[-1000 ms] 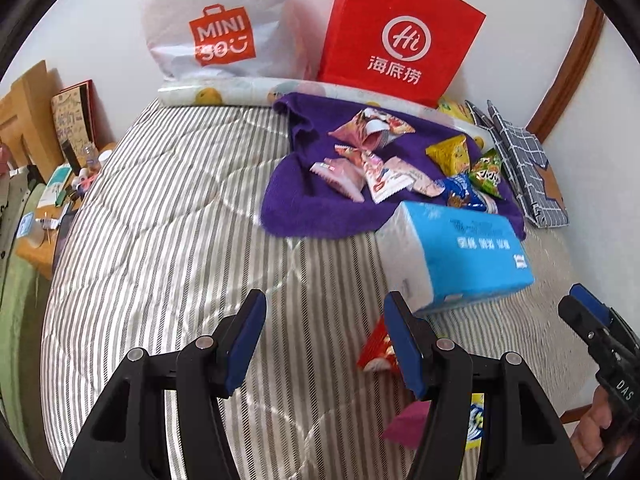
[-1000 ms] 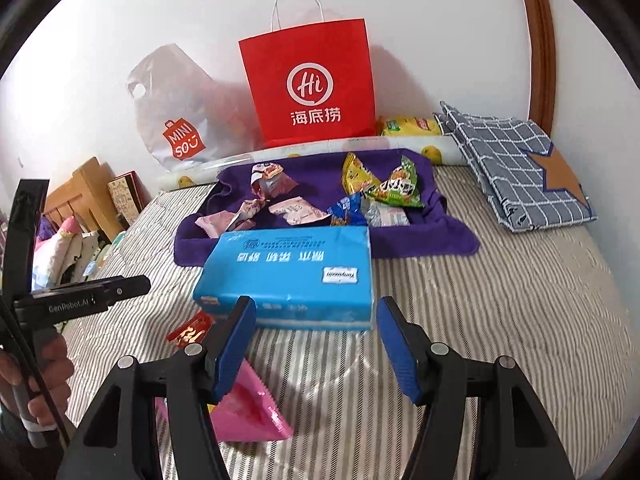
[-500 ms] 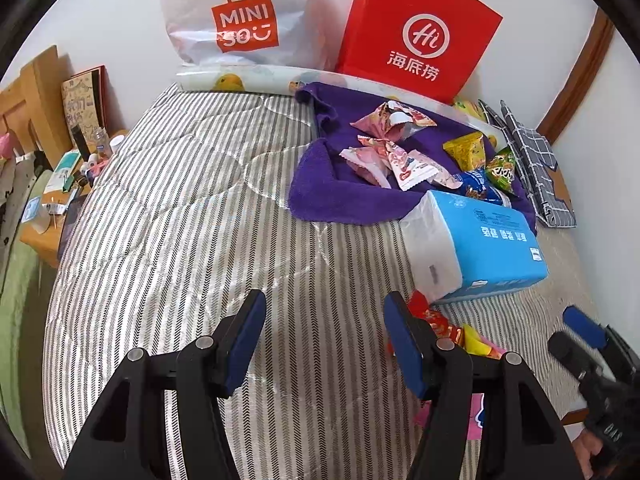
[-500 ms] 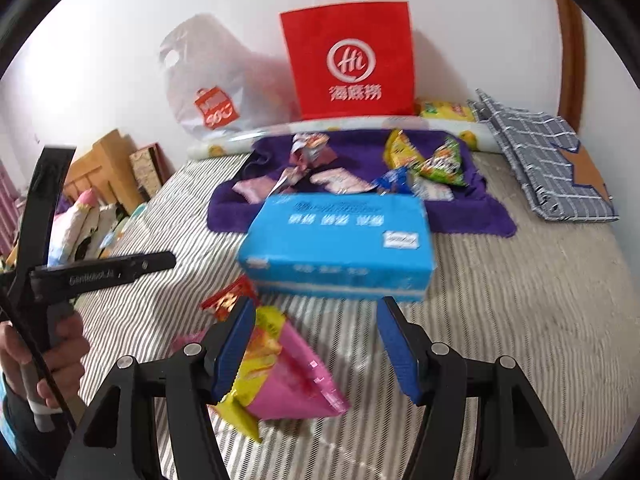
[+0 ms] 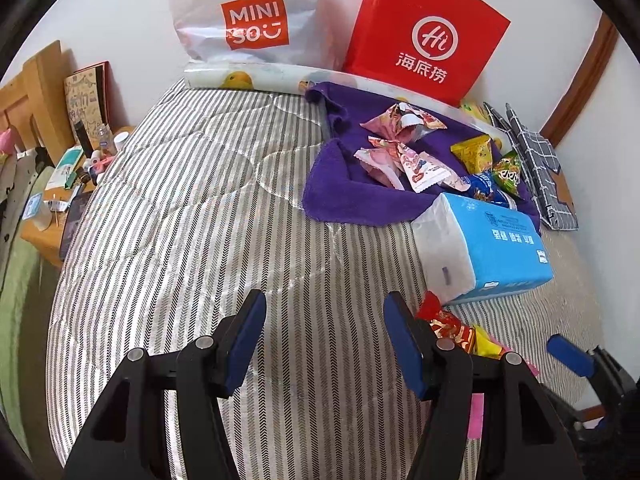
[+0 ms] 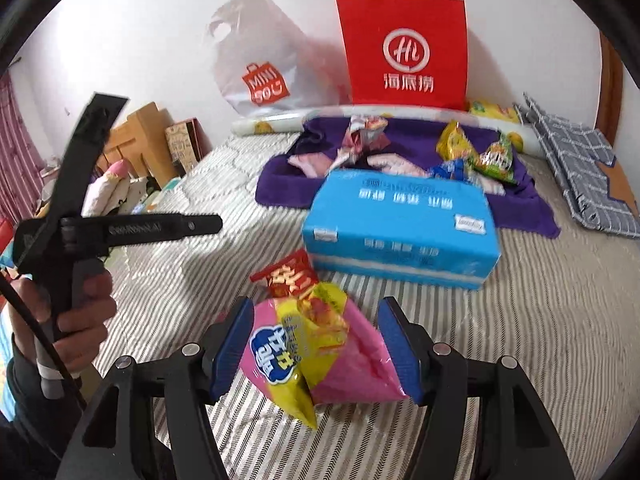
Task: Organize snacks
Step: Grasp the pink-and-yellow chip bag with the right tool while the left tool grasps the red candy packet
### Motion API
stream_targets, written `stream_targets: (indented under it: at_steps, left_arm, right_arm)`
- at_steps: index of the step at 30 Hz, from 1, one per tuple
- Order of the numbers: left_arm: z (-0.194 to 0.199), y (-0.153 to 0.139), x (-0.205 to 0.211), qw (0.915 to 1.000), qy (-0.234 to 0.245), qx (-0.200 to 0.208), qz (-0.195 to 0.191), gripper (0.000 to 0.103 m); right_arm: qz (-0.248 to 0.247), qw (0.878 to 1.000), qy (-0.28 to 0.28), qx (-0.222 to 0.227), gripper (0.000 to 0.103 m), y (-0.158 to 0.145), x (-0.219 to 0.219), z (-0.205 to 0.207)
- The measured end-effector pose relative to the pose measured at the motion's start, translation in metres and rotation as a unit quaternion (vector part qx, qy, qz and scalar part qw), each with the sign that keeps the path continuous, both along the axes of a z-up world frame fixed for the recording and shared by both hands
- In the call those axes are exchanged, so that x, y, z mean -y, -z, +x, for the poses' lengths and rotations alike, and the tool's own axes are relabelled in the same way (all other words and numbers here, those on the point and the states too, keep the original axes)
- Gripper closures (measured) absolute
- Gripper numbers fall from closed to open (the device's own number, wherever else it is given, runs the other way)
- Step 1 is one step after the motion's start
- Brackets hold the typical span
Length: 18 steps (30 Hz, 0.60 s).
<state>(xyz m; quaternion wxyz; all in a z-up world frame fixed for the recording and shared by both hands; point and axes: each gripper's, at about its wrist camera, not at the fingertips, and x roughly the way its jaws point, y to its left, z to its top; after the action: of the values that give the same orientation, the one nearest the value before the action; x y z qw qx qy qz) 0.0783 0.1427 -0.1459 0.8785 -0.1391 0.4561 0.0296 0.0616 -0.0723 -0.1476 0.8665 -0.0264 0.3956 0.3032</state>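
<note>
Several snack packets point(image 5: 404, 152) lie on a purple towel point(image 5: 344, 196) at the back of the striped bed; they also show in the right wrist view point(image 6: 472, 156). A pink and yellow snack bag point(image 6: 316, 356) lies between the open fingers of my right gripper point(image 6: 320, 344), with a red packet point(image 6: 286, 278) just beyond it. The red packet shows in the left wrist view point(image 5: 444, 320) beside my open, empty left gripper point(image 5: 324, 340), which hovers over bare bedding.
A blue tissue pack point(image 6: 400, 228) lies between the towel and the near snacks. A red paper bag point(image 6: 404, 48) and a white Miniso bag point(image 6: 260, 64) stand against the wall. A grey checked cloth point(image 6: 580, 160) lies right. A cluttered wooden nightstand point(image 5: 60, 200) stands left.
Both grippers have drawn back toward the near edge of the bed. The pink and yellow bag has come fully between the right gripper's fingers. Both stay open.
</note>
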Motion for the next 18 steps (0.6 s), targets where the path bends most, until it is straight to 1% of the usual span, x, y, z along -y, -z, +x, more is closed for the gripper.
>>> stream_targets:
  at_steps: [4,7,10,11,14,17,18]
  left_arm:
    - [0.002,0.003,-0.002,1.0000,-0.002,-0.005,-0.007,0.043]
    - [0.004,0.005,-0.002,0.9999,-0.001,-0.009,-0.007,0.043]
    - [0.007,0.006,-0.002,0.9999,-0.003,-0.011,-0.007,0.043]
    - [0.008,0.007,-0.002,0.9999,-0.003,-0.012,-0.009,0.043]
    - [0.009,0.009,0.000,0.9998,0.000,-0.017,-0.009,0.043]
    - [0.011,0.010,0.002,0.9998,0.001,-0.019,-0.007,0.043]
    - [0.012,0.010,0.002,0.9998,0.001,-0.020,-0.008,0.043]
  right_arm:
    - [-0.004,1.000,-0.015,-0.020,0.040,0.012,-0.004,0.001]
    - [-0.015,0.999,-0.029,-0.023,0.040,0.020,-0.009,0.000]
    - [-0.019,0.999,-0.038,-0.016,0.036,0.025,-0.015,-0.002]
    - [-0.023,0.999,-0.038,-0.013,0.031,0.026,-0.017,-0.002]
    - [-0.035,0.998,-0.043,-0.002,0.022,0.032,-0.022,-0.001]
    - [-0.053,0.998,-0.041,0.014,0.022,0.037,-0.026,0.000]
    - [-0.061,0.997,-0.035,0.013,0.021,0.040,-0.028,0.001]
